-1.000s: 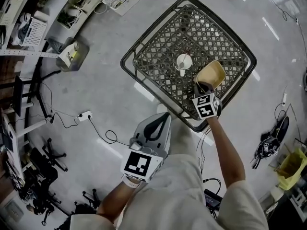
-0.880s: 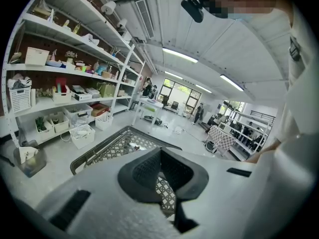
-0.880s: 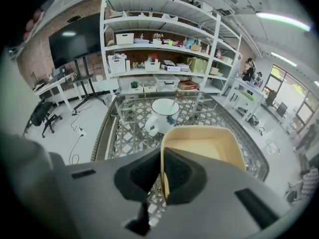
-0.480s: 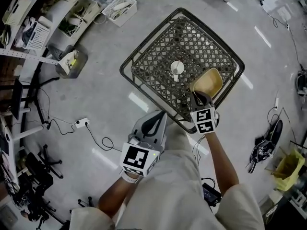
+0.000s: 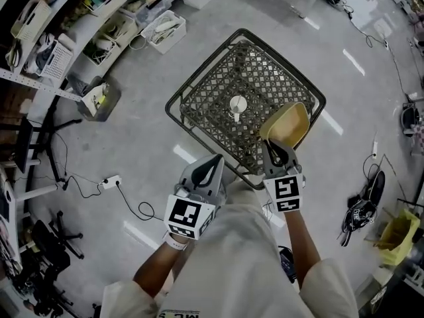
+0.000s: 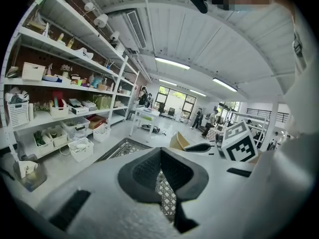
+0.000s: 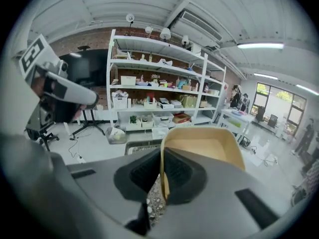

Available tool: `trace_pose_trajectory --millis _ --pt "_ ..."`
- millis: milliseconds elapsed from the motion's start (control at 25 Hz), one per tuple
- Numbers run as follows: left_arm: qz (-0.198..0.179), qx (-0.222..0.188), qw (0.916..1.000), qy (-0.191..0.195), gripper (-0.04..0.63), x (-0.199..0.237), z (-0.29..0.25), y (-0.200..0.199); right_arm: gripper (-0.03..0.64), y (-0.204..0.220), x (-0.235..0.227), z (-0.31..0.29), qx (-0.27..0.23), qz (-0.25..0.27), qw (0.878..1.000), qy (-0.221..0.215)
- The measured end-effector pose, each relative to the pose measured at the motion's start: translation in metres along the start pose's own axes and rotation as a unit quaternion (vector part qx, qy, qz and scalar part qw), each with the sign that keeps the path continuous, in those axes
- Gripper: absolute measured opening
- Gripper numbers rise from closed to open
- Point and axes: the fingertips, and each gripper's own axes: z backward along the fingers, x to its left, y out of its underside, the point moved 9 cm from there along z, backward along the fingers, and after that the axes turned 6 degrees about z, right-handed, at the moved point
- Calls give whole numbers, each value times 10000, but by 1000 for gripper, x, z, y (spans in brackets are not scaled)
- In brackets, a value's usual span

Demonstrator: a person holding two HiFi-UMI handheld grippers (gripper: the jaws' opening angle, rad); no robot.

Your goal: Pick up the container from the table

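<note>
A tan, rounded-square container [image 5: 286, 123] hangs tilted above the right corner of the black lattice table [image 5: 173, 97]. My right gripper [image 5: 273, 148] is shut on its near rim; in the right gripper view the thin wall [image 7: 209, 151] stands pinched between the pads [image 7: 179, 176]. A small white round object [image 5: 236, 104] rests at the table's centre. My left gripper [image 5: 215, 159] hovers at the table's near edge, shut and empty. In the left gripper view its pads [image 6: 144, 168] meet at the tip, with the container [image 6: 178, 141] off to the right.
Shelving with white baskets [image 5: 165, 30] and bins lines the upper left. A power strip and cables [image 5: 109, 179] lie on the concrete floor at left. A yellow bag [image 5: 397, 234] and dark gear sit at right. People stand far off in the left gripper view.
My right gripper has risen with the container, lifting it off the table top. The left gripper has lifted a little beside the table's near edge.
</note>
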Motion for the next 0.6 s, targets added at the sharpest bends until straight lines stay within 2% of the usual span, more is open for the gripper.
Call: trace_pose_trajectory --millis 280,440,600 --pt "-109 -215 9997 -27 23 2 11 -13 27 -39 -4 57 -611 53 9978 260" --pt "-143 -302 9994 19 23 2 11 -18 28 -54 -6 85 -1149 -205 9920 486" --pt "-184 -419 9989 51 23 -5 15 -26 27 -61 -2 110 -1407 -291 9875 650"
